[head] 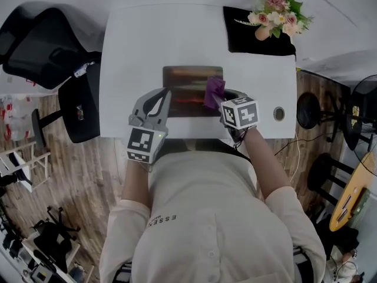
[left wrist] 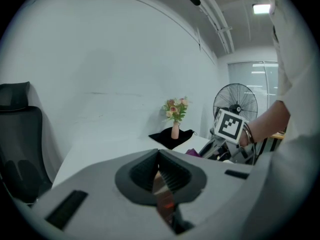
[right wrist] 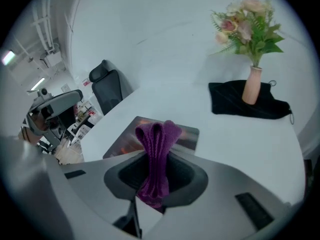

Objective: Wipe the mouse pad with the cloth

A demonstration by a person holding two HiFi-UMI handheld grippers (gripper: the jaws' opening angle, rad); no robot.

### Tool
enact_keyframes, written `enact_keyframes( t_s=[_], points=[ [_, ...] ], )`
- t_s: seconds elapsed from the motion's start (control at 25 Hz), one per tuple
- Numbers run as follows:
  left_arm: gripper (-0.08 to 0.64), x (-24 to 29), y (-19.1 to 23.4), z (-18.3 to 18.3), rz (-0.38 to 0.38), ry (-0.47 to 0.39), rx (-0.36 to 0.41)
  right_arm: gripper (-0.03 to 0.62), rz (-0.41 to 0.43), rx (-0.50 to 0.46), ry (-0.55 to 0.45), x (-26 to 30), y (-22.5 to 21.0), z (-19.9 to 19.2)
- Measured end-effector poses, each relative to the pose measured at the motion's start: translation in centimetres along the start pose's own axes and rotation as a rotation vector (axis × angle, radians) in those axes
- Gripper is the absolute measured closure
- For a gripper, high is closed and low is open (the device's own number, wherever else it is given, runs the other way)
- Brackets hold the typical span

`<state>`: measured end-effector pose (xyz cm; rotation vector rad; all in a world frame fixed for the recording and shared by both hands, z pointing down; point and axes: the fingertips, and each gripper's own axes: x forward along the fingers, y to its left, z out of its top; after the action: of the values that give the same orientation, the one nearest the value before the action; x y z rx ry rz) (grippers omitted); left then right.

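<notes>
A black office chair is seen off the left edge of the white desk. The left tongs are brought in at the near left corner of the mouse pad and are closed narrowly on it, a thin glossy strip of its edge being pinched between the ribbed pads. The pad is laid flat in the middle of the desk, close to the near edge, with its long axis set along that edge and its short sides turned toward the left and right edges. Over the right part of the pad the purple cloth is held as a folded strip, its long axis running along the right tongs. Its looped folds are pointed away from the person, toward the far edge. The right tongs are clamped on the lower half of that strip. Whether the cloth is touching the pad cannot be told. At the far right corner of the desk a vase of flowers is stood upright on a black mat, and a round cable hole is set near the right edge. A standing fan is seen beyond the right edge.
</notes>
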<state>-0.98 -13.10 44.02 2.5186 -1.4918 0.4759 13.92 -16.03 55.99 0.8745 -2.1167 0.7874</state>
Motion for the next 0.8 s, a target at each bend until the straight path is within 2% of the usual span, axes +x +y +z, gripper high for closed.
enact_keyframes(
  t_s=[0.12,0.4,0.64,0.8],
  points=[
    [0.558,-1.5,1.6,-0.8,0.017,0.007,-0.007,0.495,0.068,-0.024,0.030,1.6,4.0,-0.3],
    [0.558,-4.5,5.4,-2.5,0.042,0.019,-0.025,0.495,0.162,-0.065,0.076,5.2,11.8,-0.8],
    [0.558,-5.9,7.8,-4.0,0.049,0.031,-0.042,0.495,0.184,-0.065,0.096,7.8,15.5,-0.7],
    [0.558,-6.0,8.6,-4.6,0.042,0.042,-0.044,0.495,0.185,-0.045,0.114,9.0,16.4,-1.2]
  ],
)
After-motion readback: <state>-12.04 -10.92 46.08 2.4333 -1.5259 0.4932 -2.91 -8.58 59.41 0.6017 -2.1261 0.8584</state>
